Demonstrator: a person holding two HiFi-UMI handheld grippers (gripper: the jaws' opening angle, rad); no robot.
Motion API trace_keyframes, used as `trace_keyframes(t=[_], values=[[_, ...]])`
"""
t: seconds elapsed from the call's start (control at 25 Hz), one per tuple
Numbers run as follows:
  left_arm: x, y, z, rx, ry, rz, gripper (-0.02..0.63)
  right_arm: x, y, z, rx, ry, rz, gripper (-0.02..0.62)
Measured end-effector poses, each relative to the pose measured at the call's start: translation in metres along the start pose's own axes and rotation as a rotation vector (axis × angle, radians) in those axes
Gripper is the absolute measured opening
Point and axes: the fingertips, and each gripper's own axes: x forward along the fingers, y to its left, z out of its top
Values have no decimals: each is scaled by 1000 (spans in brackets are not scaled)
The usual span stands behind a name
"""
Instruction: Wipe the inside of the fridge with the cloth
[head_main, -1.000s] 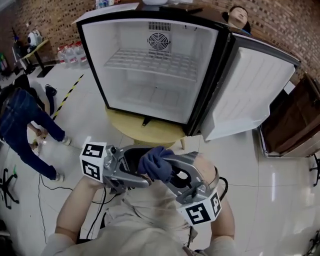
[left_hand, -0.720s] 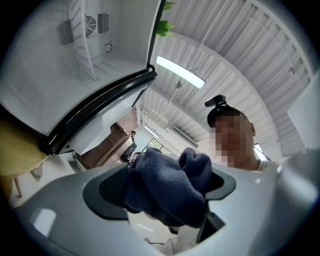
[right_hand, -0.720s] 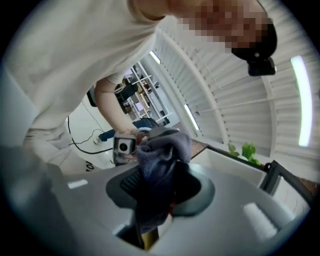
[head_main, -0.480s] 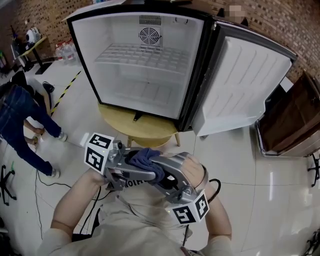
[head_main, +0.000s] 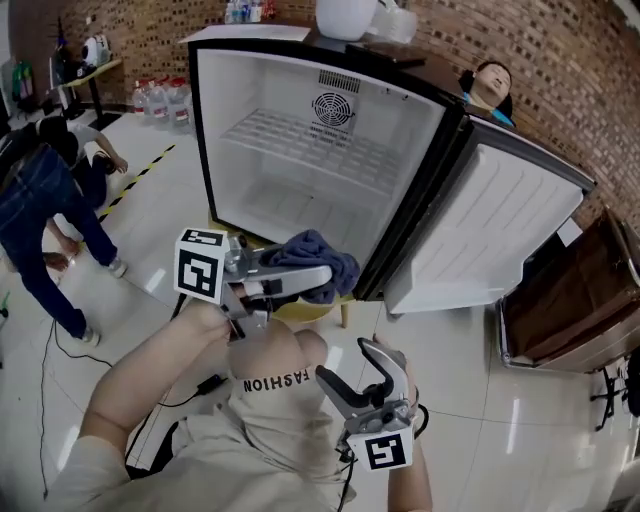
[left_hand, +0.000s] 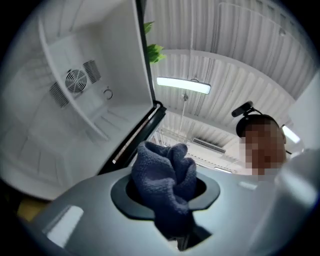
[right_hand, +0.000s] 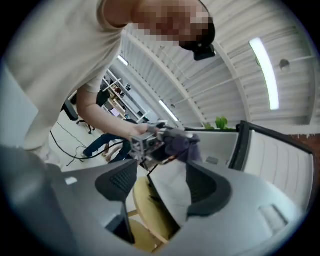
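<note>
Two grippers in play, one cloth.

Left gripper (head_main: 315, 278): fingers have just been closing and are now clamped on the dark blue cloth (head_main: 322, 252). In the left gripper view the cloth is pinched at its lower end between the fingers, and the rest bunches up in a crumpled wad above them. Gripper raised in front of the open fridge (head_main: 215, 130), at the lower front edge of the opening. Cloth is outside the cavity, not touching any inner wall.

Right gripper (head_main: 345, 362): fingers have just been opening and now stand wide apart, nothing between them. Held low, near the person's body, well apart from the left gripper. Its own view looks through the gap toward the left gripper and cloth.

Fridge: sits on a round wooden counter (head_main: 322, 305). Door (head_main: 490, 230) swung fully open to the right. Interior white, with one wire shelf (head_main: 310, 145) across the middle and a round fan grille (head_main: 332, 105) high on the back wall.
</note>
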Motion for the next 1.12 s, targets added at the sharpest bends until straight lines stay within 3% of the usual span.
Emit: trace_keyframes(t=[0.12, 0.2, 0.28, 0.44, 0.64, 0.88, 1.12], values=[[29, 2, 64, 151, -58, 32, 135, -3, 18, -22, -1, 74, 63, 313], [50, 6, 104, 206, -108, 31, 135, -3, 29, -35, 4, 114, 101, 313], [69, 25, 132, 195, -138, 74, 136, -4, 42, -44, 12, 151, 116, 313], [90, 78, 175, 246, -155, 236, 137, 3, 53, -50, 21, 183, 153, 312], [116, 123, 200, 253, -237, 262, 137, 14, 46, -51, -21, 206, 173, 311], [142, 156, 232, 227, -335, 293, 137, 17, 32, -49, 2, 206, 154, 311], [141, 190, 253, 248, -381, 419, 135, 17, 38, -59, -15, 225, 191, 311]])
